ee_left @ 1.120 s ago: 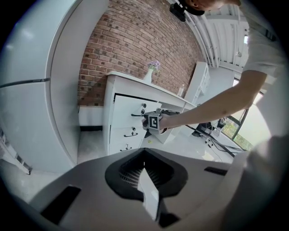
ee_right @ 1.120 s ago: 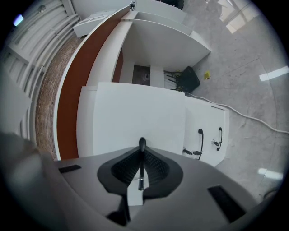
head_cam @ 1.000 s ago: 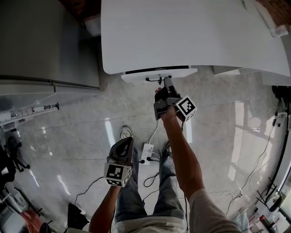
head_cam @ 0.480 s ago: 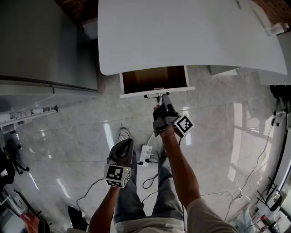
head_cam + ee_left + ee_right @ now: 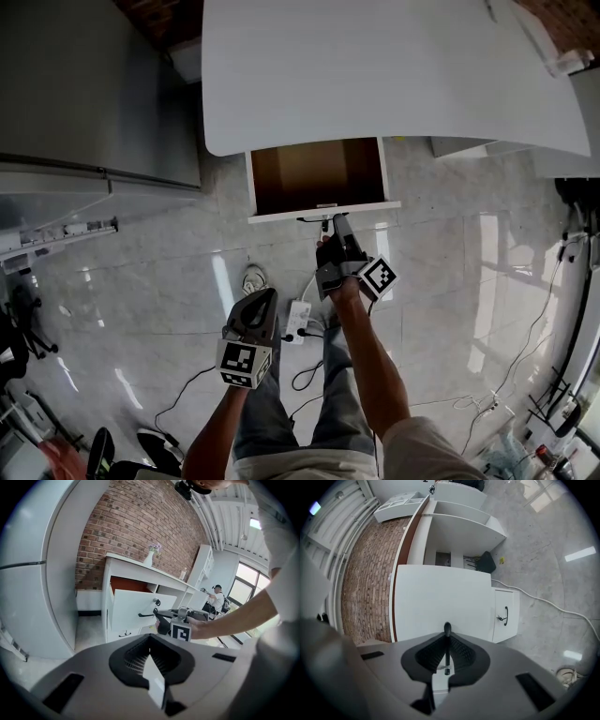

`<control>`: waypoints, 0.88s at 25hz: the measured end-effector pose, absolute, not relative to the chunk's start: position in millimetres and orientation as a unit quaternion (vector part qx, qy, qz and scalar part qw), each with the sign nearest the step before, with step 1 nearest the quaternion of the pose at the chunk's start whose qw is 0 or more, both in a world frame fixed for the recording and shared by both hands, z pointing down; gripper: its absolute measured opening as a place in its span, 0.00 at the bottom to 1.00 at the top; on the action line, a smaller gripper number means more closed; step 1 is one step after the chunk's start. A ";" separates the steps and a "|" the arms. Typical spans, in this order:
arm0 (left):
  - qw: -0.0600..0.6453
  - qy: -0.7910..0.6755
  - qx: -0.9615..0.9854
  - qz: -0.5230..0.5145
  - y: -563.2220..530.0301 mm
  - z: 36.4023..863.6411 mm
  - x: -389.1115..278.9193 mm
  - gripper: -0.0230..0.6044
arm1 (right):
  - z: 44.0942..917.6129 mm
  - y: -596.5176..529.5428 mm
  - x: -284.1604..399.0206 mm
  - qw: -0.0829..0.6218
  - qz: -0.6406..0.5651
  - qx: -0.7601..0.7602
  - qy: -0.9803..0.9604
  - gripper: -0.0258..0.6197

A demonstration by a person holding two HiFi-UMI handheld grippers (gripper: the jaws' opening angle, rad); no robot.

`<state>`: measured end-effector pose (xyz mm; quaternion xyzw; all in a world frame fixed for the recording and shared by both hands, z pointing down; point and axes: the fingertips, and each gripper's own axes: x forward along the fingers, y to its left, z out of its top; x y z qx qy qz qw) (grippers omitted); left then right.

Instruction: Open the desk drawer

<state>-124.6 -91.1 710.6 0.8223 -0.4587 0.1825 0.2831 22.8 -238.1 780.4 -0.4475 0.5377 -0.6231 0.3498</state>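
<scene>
Pinching drawer handle [image 5: 447,641] between right gripper [image 5: 330,224] fingers [image 5: 462,655], drawer [image 5: 314,174] open

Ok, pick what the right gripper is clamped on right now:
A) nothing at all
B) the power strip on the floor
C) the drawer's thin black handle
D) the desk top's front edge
C: the right gripper is shut on the black handle of the drawer, which stands open under the desk.
</scene>
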 end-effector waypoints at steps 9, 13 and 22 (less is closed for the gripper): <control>0.283 -0.456 0.824 0.183 -88.7 710.9 -125.0 0.05 | 810.3 -185.9 23.7 0.327 -0.645 -0.461 0.514 0.10; 0.285 -0.455 0.823 0.187 -84.9 715.2 -127.5 0.05 | 826.8 -168.4 32.1 0.325 -0.647 -0.476 0.499 0.10; 0.285 -0.457 0.821 0.189 -83.7 714.0 -130.2 0.05 | 830.9 -169.6 41.1 0.311 -0.643 -0.481 0.508 0.10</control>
